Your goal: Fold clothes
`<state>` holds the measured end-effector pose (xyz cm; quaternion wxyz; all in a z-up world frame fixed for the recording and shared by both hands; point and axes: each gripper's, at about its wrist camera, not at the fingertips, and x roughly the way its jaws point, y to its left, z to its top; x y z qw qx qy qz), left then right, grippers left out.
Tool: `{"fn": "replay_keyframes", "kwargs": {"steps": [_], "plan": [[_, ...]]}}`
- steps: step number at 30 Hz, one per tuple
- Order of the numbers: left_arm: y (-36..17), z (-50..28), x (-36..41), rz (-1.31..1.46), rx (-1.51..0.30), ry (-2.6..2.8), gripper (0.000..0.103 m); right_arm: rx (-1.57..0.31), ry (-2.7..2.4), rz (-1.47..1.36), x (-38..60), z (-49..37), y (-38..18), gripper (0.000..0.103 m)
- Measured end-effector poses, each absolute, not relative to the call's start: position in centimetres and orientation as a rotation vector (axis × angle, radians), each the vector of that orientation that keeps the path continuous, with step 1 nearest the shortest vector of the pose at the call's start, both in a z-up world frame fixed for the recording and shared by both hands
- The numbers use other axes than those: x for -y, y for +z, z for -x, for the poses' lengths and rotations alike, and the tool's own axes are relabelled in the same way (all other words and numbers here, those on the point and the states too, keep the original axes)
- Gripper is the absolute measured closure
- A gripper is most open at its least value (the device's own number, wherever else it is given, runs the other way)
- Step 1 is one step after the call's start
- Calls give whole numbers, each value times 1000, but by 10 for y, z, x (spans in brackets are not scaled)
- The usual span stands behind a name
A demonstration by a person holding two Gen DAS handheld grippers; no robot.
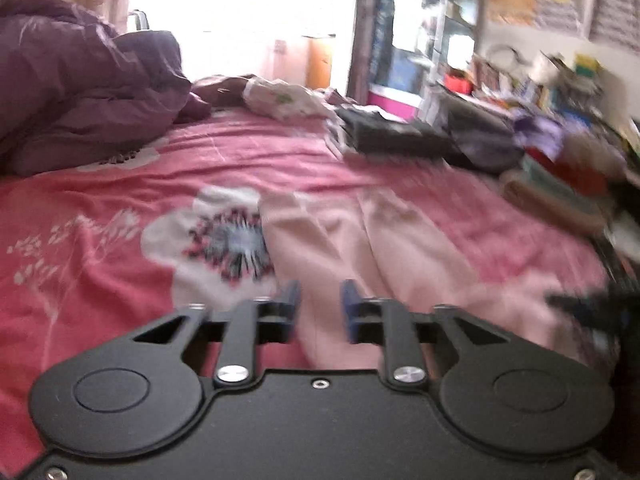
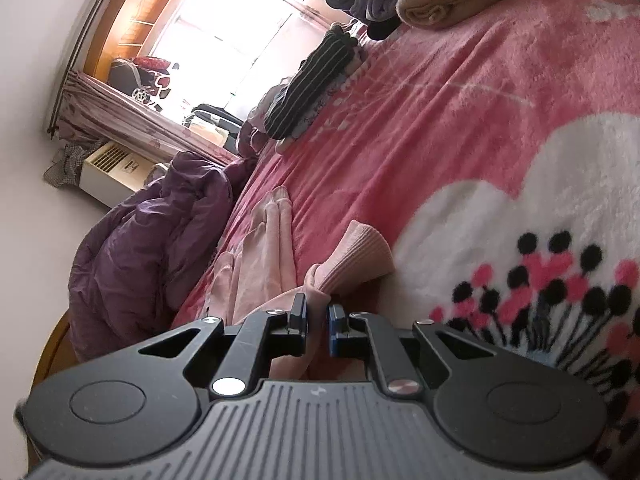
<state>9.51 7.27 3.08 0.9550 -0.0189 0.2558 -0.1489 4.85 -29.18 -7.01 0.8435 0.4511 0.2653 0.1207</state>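
The pale pink garment [image 1: 360,240] lies spread on the near part of the pink floral blanket [image 1: 120,240]. The left gripper [image 1: 320,300] gapes empty over it; the right gripper [image 2: 317,316] pinches its cloth near the ribbed cuff [image 2: 356,256].

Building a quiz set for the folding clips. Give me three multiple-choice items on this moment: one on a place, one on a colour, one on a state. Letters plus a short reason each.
1. Where does the purple quilt lie in the left wrist view?
A. far left of the bed
B. on the floor
C. under the left gripper

2. What colour is the garment being folded?
A. dark blue
B. pale pink
C. green

3. How is the right gripper?
A. wide open over bare blanket
B. shut on the garment
C. out of view

Answers:
1 A, it is bunched at the far left on the pink blanket.
2 B, pale pink cloth shows in both views.
3 B, pink fabric is pinched between its narrow jaws, while the left gripper is open above the cloth.
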Motion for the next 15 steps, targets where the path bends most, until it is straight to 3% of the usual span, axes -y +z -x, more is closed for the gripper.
{"fn": "replay_keyframes", "kwargs": {"steps": [5,11,15], "plan": [[28,-145,-44,14,-528,-271,51,-538,271,-921,291,-48,-65,91],[8,-191,-14,-114,-593,-221,77,-533,286,-924,294,-48,-63,91],[-2,-210,-9,-115,-646,-191,79,-521,302,-944,296,-50,-61,91]]}}
